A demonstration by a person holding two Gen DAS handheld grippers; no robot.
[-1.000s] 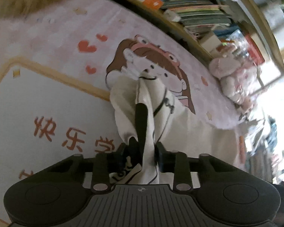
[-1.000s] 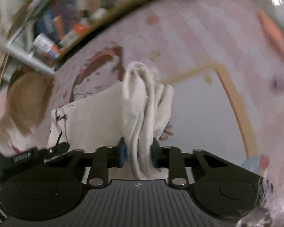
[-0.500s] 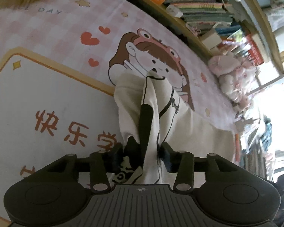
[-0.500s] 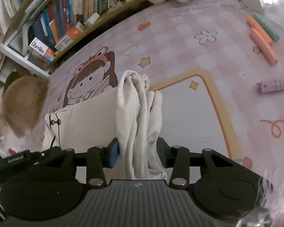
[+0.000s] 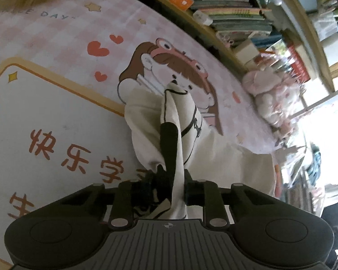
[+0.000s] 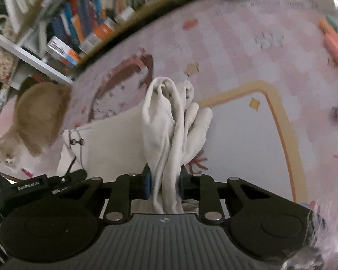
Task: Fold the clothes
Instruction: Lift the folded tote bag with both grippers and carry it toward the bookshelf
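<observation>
From the left wrist, the left gripper is clenching a bunched edge of the cream cotton garment with black trim, its jaws having just been closing on the cloth. The garment is draping down onto the pink checked play mat with a cartoon girl.

From the right wrist, the right gripper is pinching a gathered fold of the same garment, jaws likewise just closing. An orange-and-white cat is sitting at the mat's left edge.

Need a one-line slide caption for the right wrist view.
Right gripper clamps a bunched cream garment above a pink play mat, cat at left.
</observation>
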